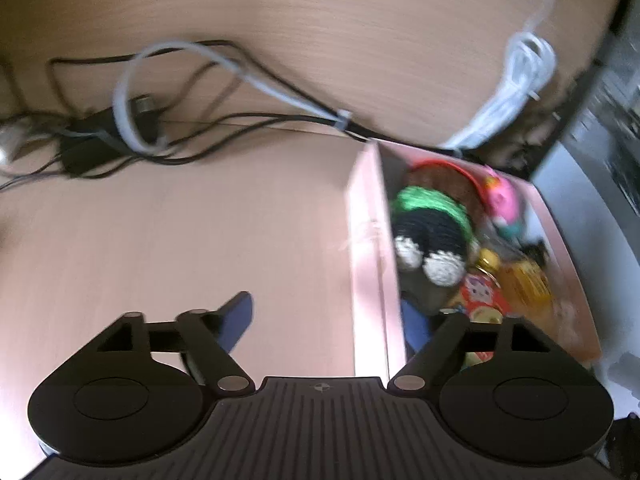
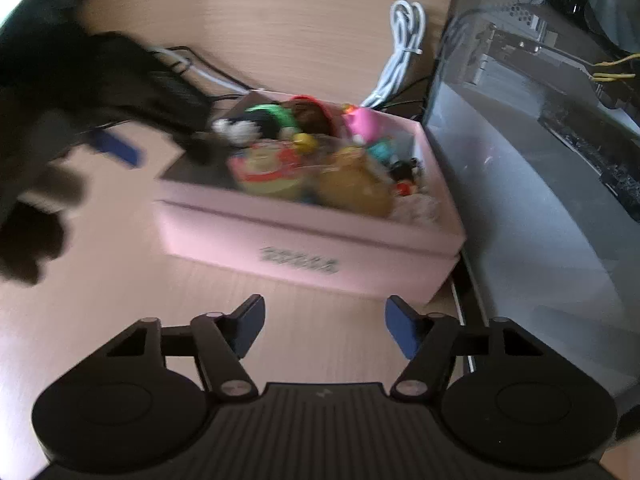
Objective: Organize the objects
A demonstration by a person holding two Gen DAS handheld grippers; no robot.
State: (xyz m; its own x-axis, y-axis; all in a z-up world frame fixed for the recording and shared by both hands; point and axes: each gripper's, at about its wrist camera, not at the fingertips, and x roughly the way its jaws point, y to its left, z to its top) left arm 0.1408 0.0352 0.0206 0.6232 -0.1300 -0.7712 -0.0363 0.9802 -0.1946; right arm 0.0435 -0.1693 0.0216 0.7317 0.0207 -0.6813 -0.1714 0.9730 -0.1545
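Pink box (image 2: 304, 240) open-topped, crammed with colourful small toys (image 2: 320, 160).

a pale pink box (image 2: 304, 240) with grey lettering holds a green, black and white knitted toy (image 1: 430, 232), a bright pink toy (image 2: 362, 124) and a red-and-yellow packet (image 2: 268, 170), on a light wood-grain table (image 1: 180, 232) with black cables (image 1: 192, 128) and a white cable (image 2: 400, 52).

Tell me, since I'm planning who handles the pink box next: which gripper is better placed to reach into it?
Probably the left gripper: its open jaws straddle the pink box's wall, one finger already over the toys. The right gripper, also open and empty, sits short of the box's front wall.
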